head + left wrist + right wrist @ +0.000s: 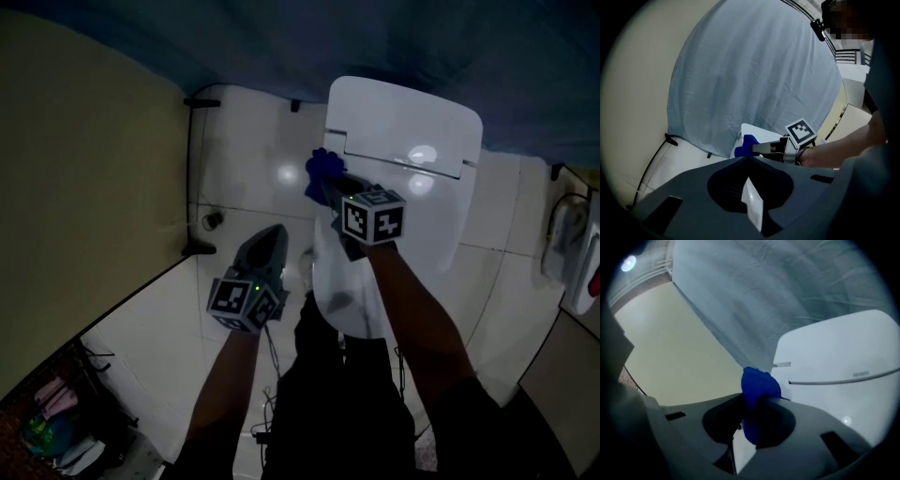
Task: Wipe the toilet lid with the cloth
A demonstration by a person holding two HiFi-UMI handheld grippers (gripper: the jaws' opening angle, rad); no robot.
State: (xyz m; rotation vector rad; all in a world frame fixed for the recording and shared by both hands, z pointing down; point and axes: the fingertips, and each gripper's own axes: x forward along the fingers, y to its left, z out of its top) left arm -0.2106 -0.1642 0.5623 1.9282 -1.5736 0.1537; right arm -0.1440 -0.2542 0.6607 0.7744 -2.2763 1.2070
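No text can be read anywhere. A faint line of print, likely a brand mark, stands on the toilet lid [843, 357] in the right gripper view, too small and pale to make out. The cube [373, 217] on the right gripper [328, 183] and the cube [246, 302] on the left gripper [270, 236] bear only black-and-white square patterns.
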